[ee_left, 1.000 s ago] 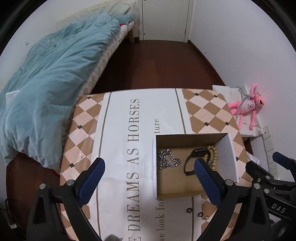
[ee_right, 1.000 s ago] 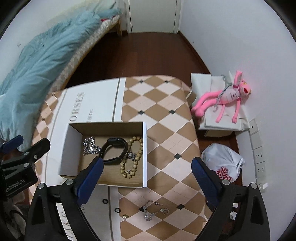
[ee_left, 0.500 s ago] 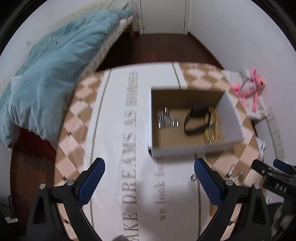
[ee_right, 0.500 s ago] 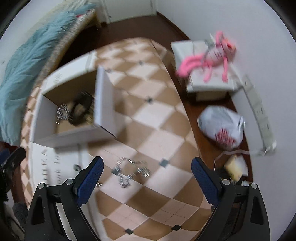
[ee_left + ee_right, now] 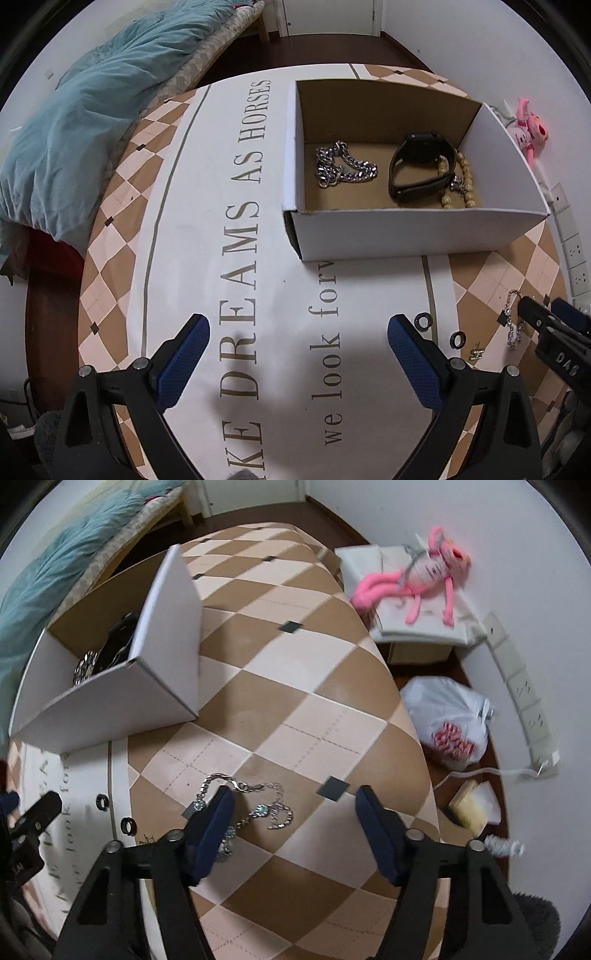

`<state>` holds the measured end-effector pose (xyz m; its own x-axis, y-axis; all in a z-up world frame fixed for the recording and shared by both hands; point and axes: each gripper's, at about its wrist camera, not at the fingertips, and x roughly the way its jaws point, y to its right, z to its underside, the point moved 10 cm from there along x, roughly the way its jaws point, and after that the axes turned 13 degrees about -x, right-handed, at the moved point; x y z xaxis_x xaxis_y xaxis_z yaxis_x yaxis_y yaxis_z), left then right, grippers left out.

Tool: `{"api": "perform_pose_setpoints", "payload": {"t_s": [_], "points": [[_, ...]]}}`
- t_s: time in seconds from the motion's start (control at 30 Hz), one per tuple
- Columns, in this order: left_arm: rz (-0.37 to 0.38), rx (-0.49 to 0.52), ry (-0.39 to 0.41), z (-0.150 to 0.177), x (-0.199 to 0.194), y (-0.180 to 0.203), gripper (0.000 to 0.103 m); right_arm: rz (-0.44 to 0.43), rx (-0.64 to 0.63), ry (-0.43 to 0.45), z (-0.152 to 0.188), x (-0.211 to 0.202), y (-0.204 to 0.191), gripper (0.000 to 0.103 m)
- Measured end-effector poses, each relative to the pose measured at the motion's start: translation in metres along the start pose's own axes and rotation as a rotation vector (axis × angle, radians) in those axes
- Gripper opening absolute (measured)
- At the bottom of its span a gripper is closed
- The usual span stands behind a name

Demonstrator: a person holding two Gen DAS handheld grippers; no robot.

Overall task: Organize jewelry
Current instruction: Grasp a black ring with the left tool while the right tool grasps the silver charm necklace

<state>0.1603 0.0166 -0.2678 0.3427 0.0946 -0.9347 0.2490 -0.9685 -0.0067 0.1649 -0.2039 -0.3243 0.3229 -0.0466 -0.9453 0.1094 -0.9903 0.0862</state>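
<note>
Sitting already in the cardboard box (image 5: 413, 236), upper right: steel chain (image 5: 345, 168), black watch (image 5: 419, 166), bead bracelet (image 5: 463, 177). Left on the tablecloth (image 5: 295, 709), lower centre: gem necklace (image 5: 255, 805), two black rings (image 5: 101, 801). Right gripper (image 5: 295, 825) agape over necklace; left gripper (image 5: 299, 354) agape, empty.

White walls (image 5: 535, 535) close in a small room with a dark wood floor (image 5: 325, 48), and a white door (image 5: 328, 14) stands at twelve o'clock. At ten o'clock a bed (image 5: 229, 40) carries a rumpled teal duvet (image 5: 92, 110) that hangs near the tabletop's (image 5: 295, 686) diamond-patterned edge. At two o'clock a pink plush toy (image 5: 417, 572) lies on a low white stand (image 5: 424, 627) against the wall; beside it a white plastic bag (image 5: 447, 723) sits on the floor, with a row of wall sockets (image 5: 524, 701) at three o'clock.
</note>
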Motion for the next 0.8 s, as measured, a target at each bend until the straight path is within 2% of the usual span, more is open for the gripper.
{"api": "perform_pose_setpoints", "payload": {"t_s": [0.03,0.07,0.1,0.13,0.27,0.3,0.47,0.67,0.77,0.8], "points": [[-0.002,0.004,-0.001,0.001,0.001,0.001,0.099,-0.001,-0.017,0.022,-0.002,-0.003,-0.005,0.048],[-0.002,0.007,-0.003,0.002,0.002,0.002,0.099,0.000,-0.034,0.034,-0.003,-0.005,-0.011,0.042],[-0.001,0.009,-0.006,0.003,0.003,0.003,0.099,-0.003,-0.044,0.041,-0.004,-0.006,-0.016,0.028],[-0.002,0.011,-0.009,0.005,0.004,0.004,0.099,-0.007,-0.052,0.048,-0.004,-0.008,-0.021,0.008],[0.008,0.030,-0.020,0.011,0.004,0.010,0.099,-0.031,-0.058,0.057,-0.002,-0.012,-0.029,0.008],[0.015,0.039,-0.019,0.012,0.004,0.013,0.099,-0.046,-0.045,0.066,-0.002,-0.015,-0.028,0.000],[0.053,0.079,-0.012,0.014,0.005,0.031,0.098,-0.072,0.008,0.105,-0.001,-0.029,-0.010,0.000],[0.106,0.157,-0.004,0.019,0.006,0.061,0.097,-0.121,0.060,0.112,0.001,-0.036,0.006,0.000],[0.133,0.180,-0.005,0.019,0.008,0.070,0.073,-0.163,0.094,0.128,0.000,-0.043,0.010,0.000],[0.136,0.181,-0.007,0.018,0.009,0.070,0.069,-0.177,0.106,0.131,-0.001,-0.045,0.012,0.000]]}}
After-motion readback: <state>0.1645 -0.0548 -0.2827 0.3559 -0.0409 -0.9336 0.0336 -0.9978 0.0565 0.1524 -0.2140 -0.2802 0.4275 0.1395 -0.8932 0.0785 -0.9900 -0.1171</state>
